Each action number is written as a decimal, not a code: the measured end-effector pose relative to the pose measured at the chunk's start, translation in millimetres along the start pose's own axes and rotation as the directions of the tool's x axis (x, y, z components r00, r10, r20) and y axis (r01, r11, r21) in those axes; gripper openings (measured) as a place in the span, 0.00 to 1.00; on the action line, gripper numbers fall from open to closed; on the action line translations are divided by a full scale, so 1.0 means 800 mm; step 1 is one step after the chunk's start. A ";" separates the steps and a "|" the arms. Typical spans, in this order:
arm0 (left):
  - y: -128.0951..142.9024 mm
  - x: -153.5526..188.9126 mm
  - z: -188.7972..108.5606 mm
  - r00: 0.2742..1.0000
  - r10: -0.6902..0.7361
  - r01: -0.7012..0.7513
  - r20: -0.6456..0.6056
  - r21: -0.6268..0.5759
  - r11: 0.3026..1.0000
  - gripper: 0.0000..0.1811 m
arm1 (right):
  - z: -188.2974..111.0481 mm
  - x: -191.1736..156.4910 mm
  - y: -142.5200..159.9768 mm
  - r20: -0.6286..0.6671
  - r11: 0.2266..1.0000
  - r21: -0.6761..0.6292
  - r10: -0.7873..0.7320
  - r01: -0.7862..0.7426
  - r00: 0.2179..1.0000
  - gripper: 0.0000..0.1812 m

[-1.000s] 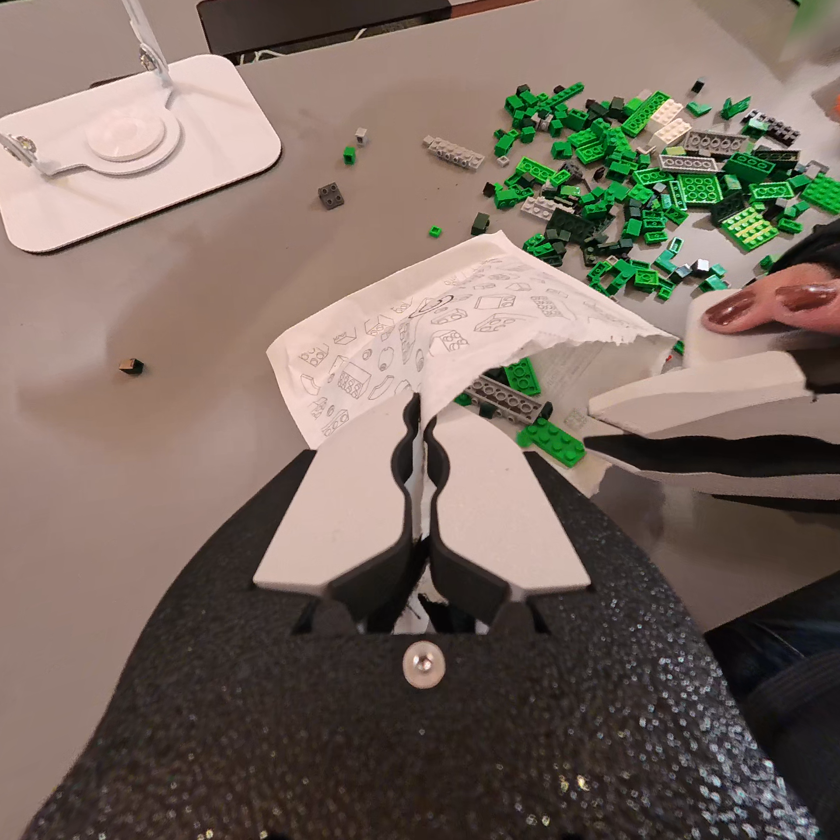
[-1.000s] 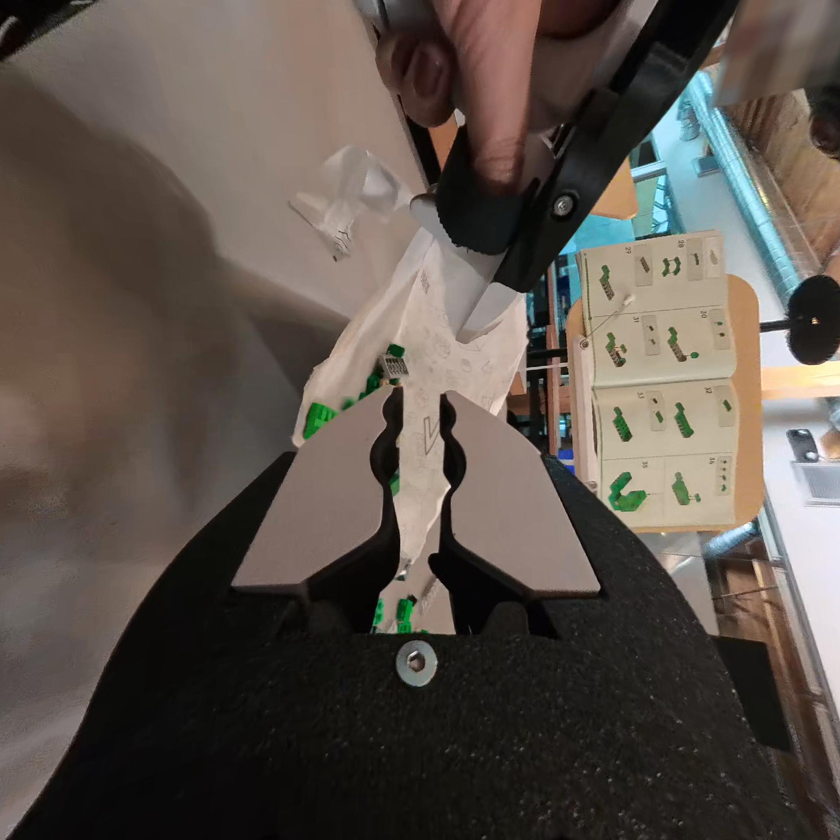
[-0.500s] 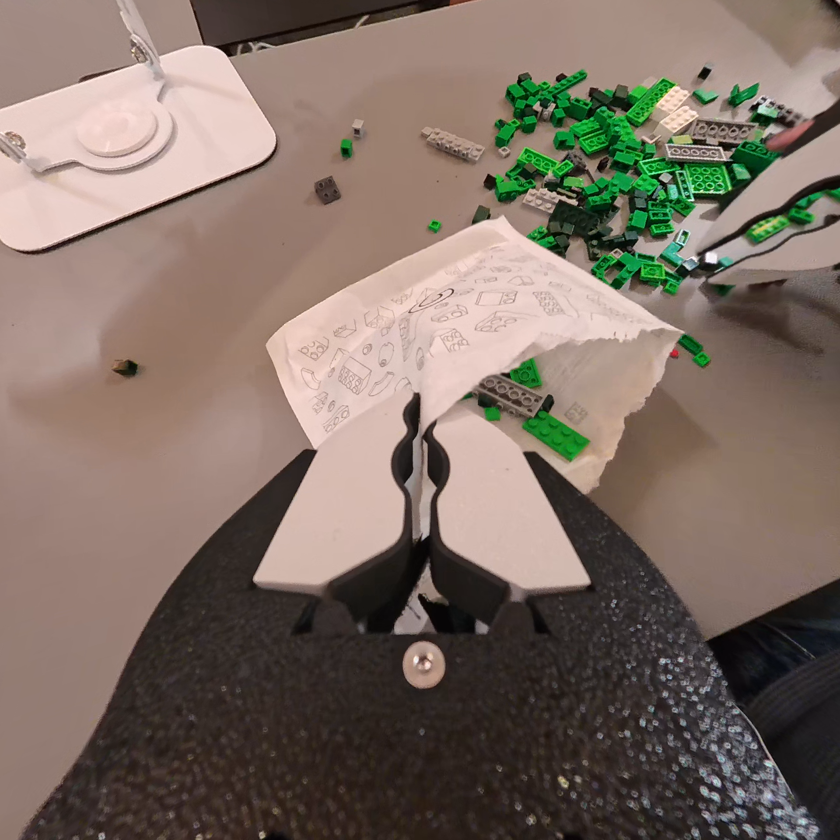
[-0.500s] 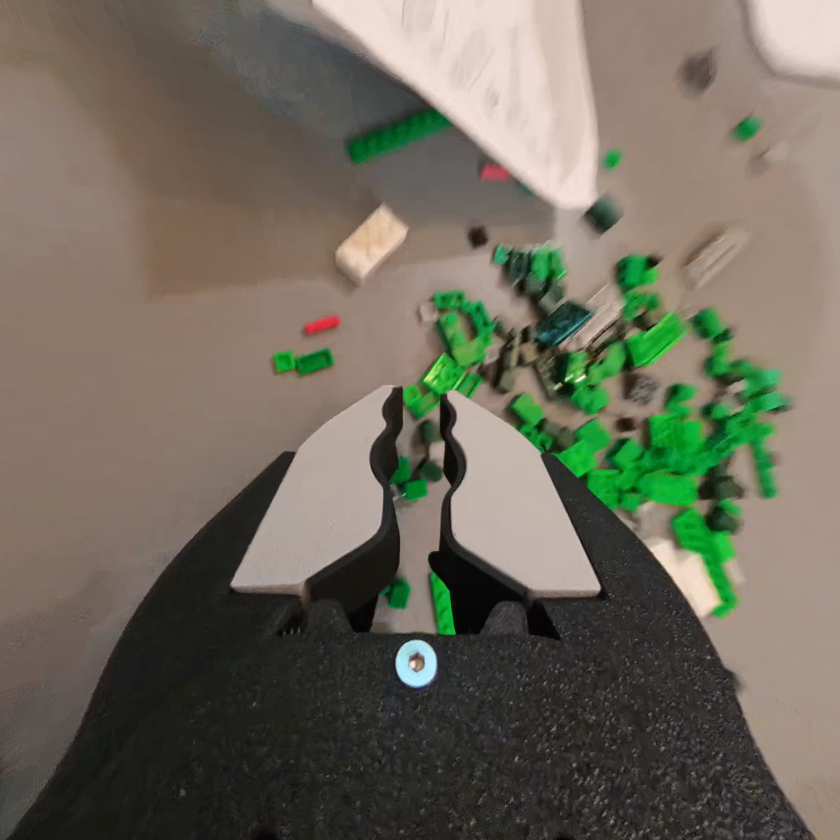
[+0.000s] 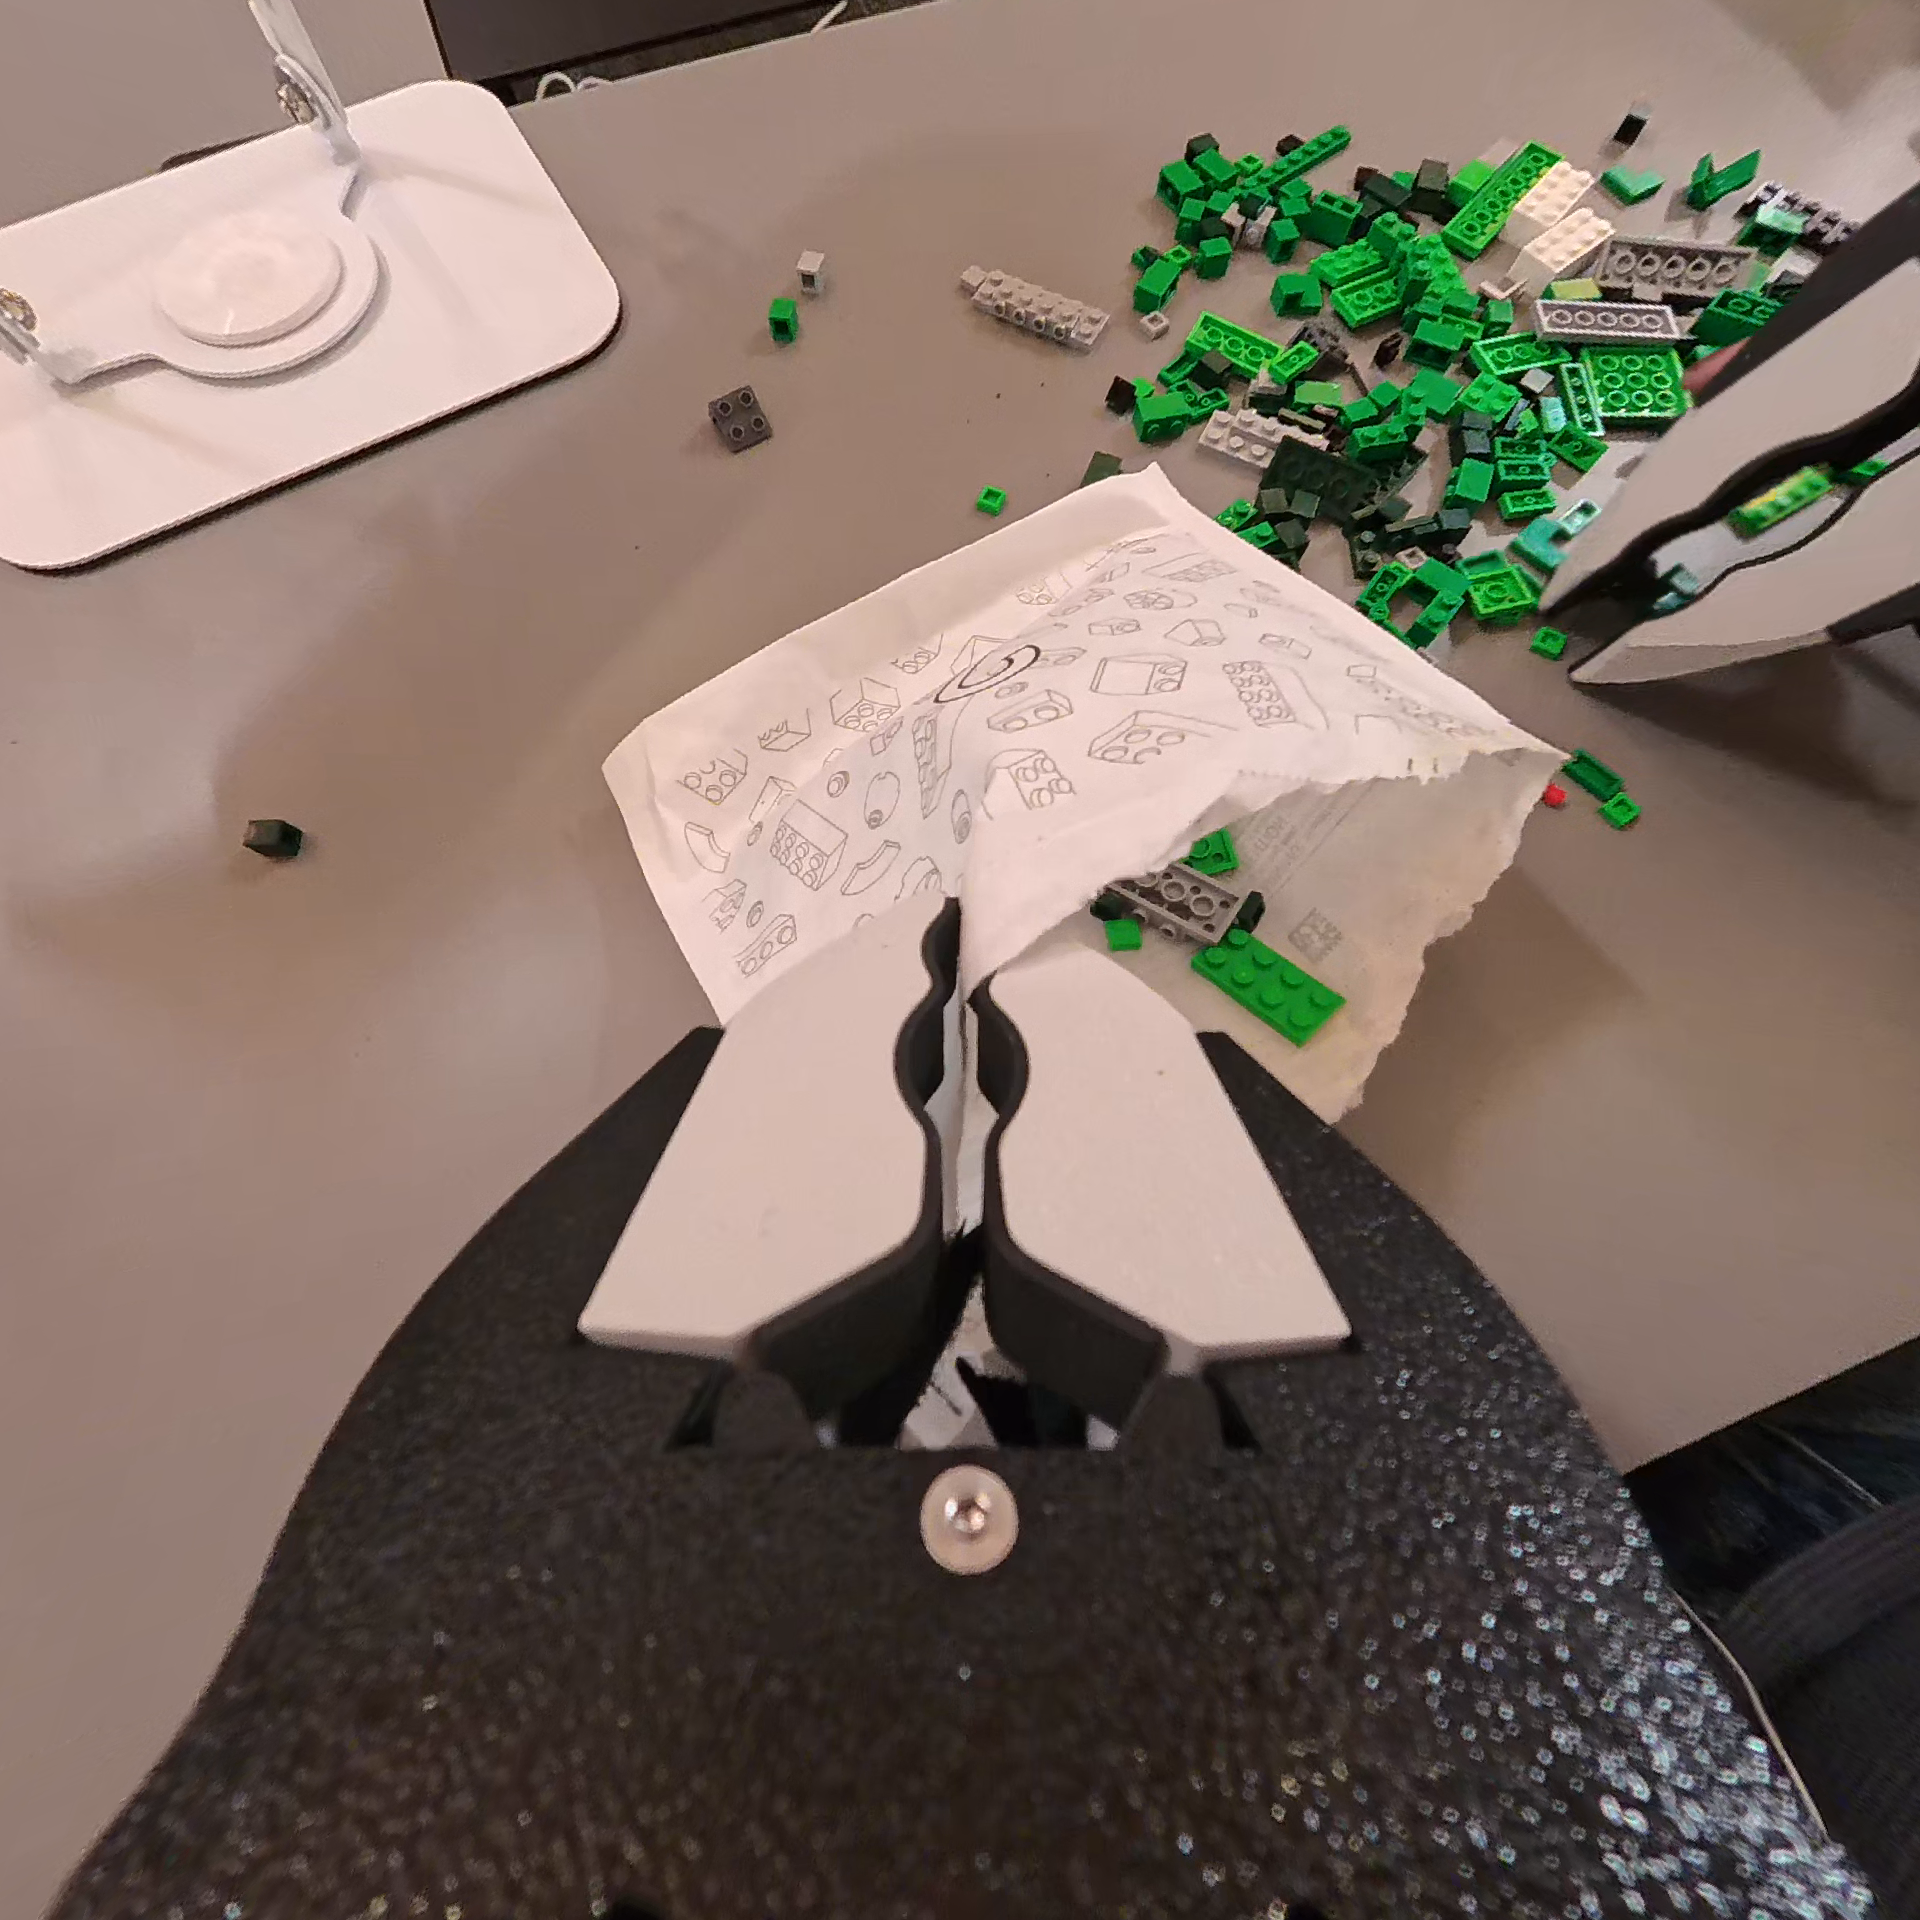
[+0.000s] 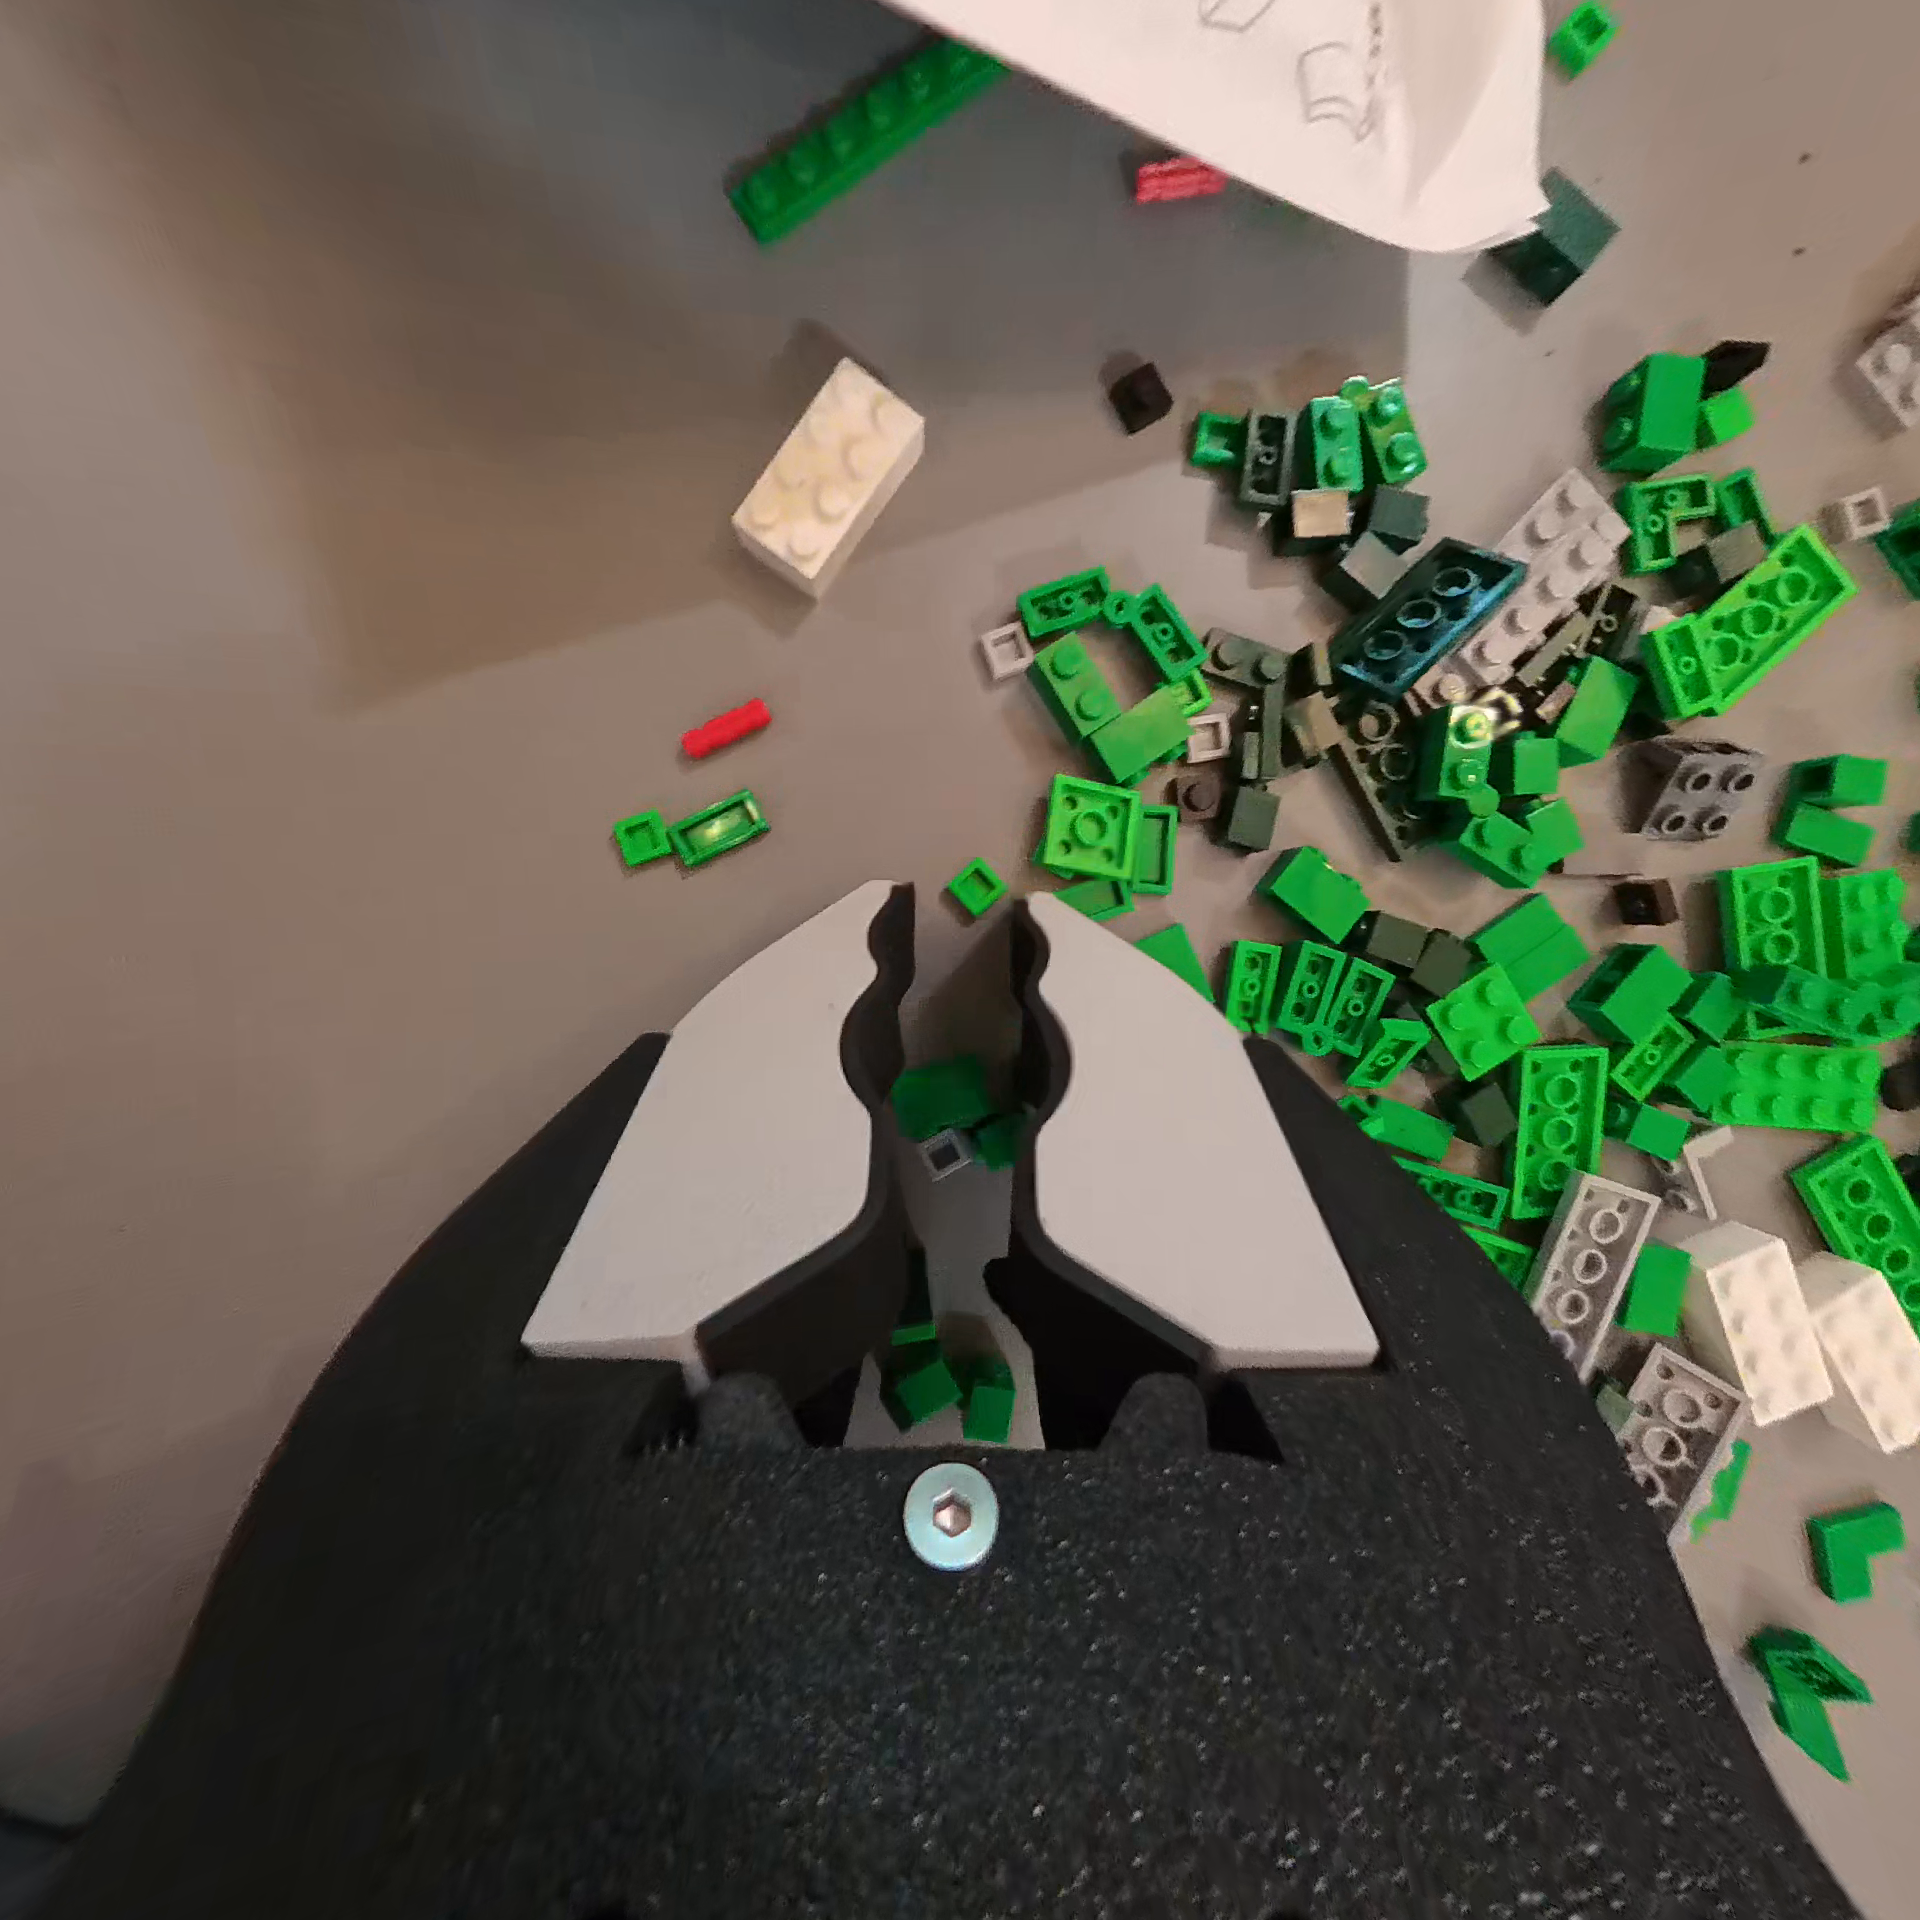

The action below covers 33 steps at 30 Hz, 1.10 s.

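Note:
My left gripper (image 5: 956, 925) is shut on the near edge of a white paper bag (image 5: 1039, 727) printed with brick outlines. The bag lies on the grey table with its torn mouth open to the right. A green plate (image 5: 1268, 982) and a grey plate (image 5: 1179, 899) lie inside the mouth. My right gripper (image 6: 961, 899) is open by a narrow gap and empty, low over the left edge of a pile of green bricks (image 6: 1455, 831). It also shows at the right in the left wrist view (image 5: 1564, 639). The bag's corner (image 6: 1299, 104) shows at the top of the right wrist view.
The brick pile (image 5: 1455, 343) spreads over the far right of the table. Loose pieces lie around it: a white brick (image 6: 831, 478), a red piece (image 6: 725, 727), a long green plate (image 6: 862, 145), a grey brick (image 5: 1034, 309). A white stand base (image 5: 260, 343) sits far left.
My right gripper has let go of the bag's mouth and swung away to the brick pile. My left gripper still holds the bag, which has settled on the table.

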<state>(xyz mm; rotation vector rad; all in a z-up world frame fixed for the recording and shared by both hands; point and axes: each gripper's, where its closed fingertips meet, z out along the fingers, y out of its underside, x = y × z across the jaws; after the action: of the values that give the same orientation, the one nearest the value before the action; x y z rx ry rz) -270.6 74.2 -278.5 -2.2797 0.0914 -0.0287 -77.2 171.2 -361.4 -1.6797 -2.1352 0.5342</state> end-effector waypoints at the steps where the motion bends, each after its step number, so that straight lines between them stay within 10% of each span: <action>1: 0.000 0.000 0.000 1.000 0.000 0.000 0.000 -0.001 1.000 0.00 | 0.000 0.001 -0.001 -0.002 1.000 0.003 0.007 -0.007 1.000 0.10; 10: -0.001 0.003 0.000 1.000 0.001 -0.001 -0.004 -0.001 1.000 0.00 | -0.006 -0.002 -0.014 -0.060 0.992 0.031 -0.119 0.121 0.991 0.05; 17: -0.004 0.010 0.002 1.000 -0.004 0.004 0.001 0.004 1.000 0.00 | -0.064 -0.092 -0.158 -0.283 0.770 0.356 -0.451 0.529 0.846 0.04; 25: -0.005 0.011 0.000 1.000 -0.010 0.010 -0.014 0.011 1.000 0.00 | -0.002 -0.111 -0.203 -0.572 0.562 -0.081 -0.703 0.823 0.424 0.04; 33: -0.005 0.014 0.000 1.000 -0.005 0.006 -0.022 0.011 1.000 0.00 | 0.011 -0.098 -0.200 -0.587 0.582 -0.114 -0.693 0.805 0.418 0.05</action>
<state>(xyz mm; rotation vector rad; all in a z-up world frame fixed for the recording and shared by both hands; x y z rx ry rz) -259.4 76.0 -275.3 -2.2684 0.0961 -0.0570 -198.2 59.3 -292.1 -0.4782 -1.9808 -0.0803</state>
